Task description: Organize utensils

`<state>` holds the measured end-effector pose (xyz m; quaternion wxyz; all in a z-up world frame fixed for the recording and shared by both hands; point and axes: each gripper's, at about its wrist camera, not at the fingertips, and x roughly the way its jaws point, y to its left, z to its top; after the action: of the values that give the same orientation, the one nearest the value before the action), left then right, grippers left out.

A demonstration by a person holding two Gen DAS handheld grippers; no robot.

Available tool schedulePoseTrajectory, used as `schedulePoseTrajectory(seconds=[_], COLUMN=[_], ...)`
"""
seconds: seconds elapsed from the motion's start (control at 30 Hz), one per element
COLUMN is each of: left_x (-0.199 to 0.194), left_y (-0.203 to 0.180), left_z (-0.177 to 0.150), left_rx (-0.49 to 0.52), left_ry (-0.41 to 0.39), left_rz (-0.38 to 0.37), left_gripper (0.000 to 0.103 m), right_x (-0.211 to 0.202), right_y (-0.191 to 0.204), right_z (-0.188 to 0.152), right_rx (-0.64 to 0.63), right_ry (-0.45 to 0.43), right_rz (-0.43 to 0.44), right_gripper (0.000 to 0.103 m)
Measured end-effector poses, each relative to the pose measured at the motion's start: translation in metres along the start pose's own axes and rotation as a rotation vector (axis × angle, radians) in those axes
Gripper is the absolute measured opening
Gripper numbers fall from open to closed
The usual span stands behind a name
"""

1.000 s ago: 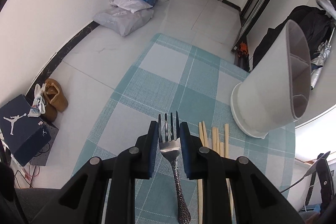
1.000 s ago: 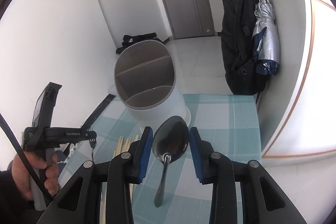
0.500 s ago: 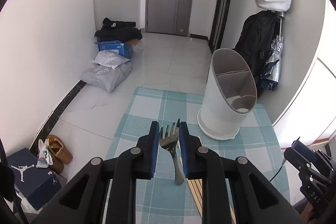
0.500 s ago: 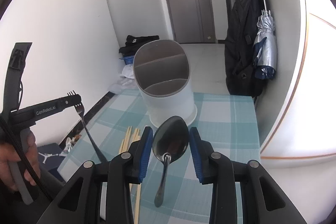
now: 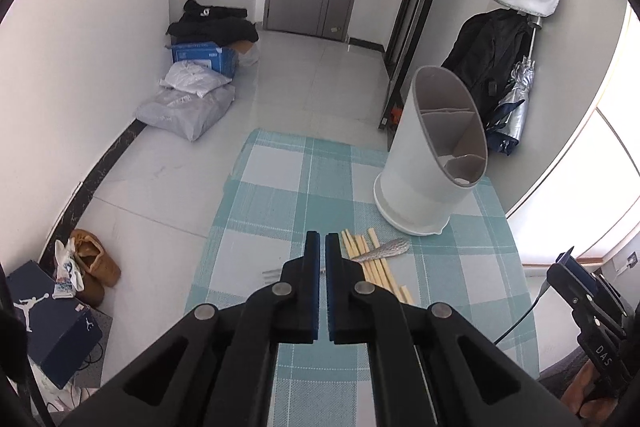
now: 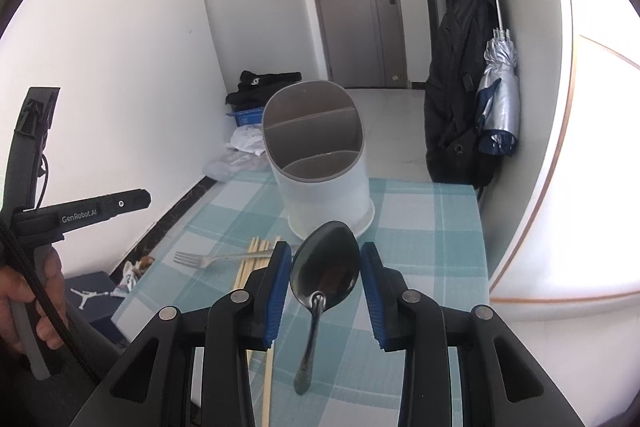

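Lying across the chopsticks (image 6: 256, 255) ahead, the fork (image 6: 200, 259) sits unheld below the closed, empty left gripper (image 5: 322, 247), while the right gripper (image 6: 325, 267) brackets a spoon (image 6: 325, 269), grip uncertain.

You've got a teal-and-white plaid tablecloth (image 5: 280, 187) with thin white lines in the check. Utensil holder (image 5: 424, 163) at far right: white outside, grey rim and grey dividers inside. Chopsticks (image 5: 372, 263) are pale natural wood. Fork (image 6: 208, 259) is plain silver; its handle end (image 5: 386, 250) has a mottled, textured finish. Spoon (image 6: 325, 267) is dark, mirror-like steel. Your left gripper (image 5: 322, 247) and right gripper (image 6: 324, 259) are black with blue ribbed pads (image 6: 276, 291). Left on the floor: navy shoebox (image 5: 48, 327) with a white logo, tan shoes (image 5: 94, 261).
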<state>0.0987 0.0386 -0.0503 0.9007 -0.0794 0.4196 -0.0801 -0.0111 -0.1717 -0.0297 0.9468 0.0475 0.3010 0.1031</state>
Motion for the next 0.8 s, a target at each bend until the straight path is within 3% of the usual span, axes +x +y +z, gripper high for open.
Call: schedulePoseTrajectory(seconds=[0.03,0.1,0.17,0.2,0.27,0.33,0.5,0.6,0.7,0.77,0.8], left_x=[0.006,0.025,0.042,0.046,0.057,0.072,0.106,0.119,0.12,0.119,0.117], left_y=[0.004,0.013,0.019,0.021,0.017,0.007,-0.026,-0.036,-0.037,-0.032,-0.03], left_z=[0.001,0.001,0.0,-0.001,-0.002,-0.004,-0.013,-0.016,-0.012,-0.007,-0.006], left_rx=[-0.017,-0.043,-0.046,-0.038,0.015,0.108,0.422,0.515,0.53,0.486,0.477], left_ry=[0.032,0.119,0.188,0.188,0.212,0.252,0.333,0.366,0.388,0.431,0.436], left_rz=[-0.006,-0.011,0.006,0.007,0.005,0.013,0.06,0.058,0.012,-0.053,-0.059], left_gripper=[0.0,0.014,0.044,0.047,0.063,0.066,0.066,0.066,0.06,0.029,0.022], right_x=[0.001,0.002,0.004,0.006,0.01,0.014,0.022,0.026,0.029,0.031,0.033], right_y=[-0.001,-0.003,-0.006,-0.008,-0.012,-0.016,-0.024,-0.027,-0.03,-0.034,-0.035], right_z=[0.0,0.001,0.002,0.002,0.003,0.004,0.008,0.009,0.009,0.01,0.01], right_rx=[0.004,0.01,0.02,0.026,0.036,0.048,0.052,0.049,0.06,0.069,0.076], right_ry=[0.0,0.0,0.003,0.005,0.009,0.015,0.02,0.023,0.028,0.033,0.035], right_rz=[0.001,0.002,0.004,0.007,0.009,0.01,0.012,0.009,0.012,0.011,0.014], right_gripper=[0.034,0.034,0.034,0.034,0.034,0.034,0.034,0.034,0.034,0.034,0.034])
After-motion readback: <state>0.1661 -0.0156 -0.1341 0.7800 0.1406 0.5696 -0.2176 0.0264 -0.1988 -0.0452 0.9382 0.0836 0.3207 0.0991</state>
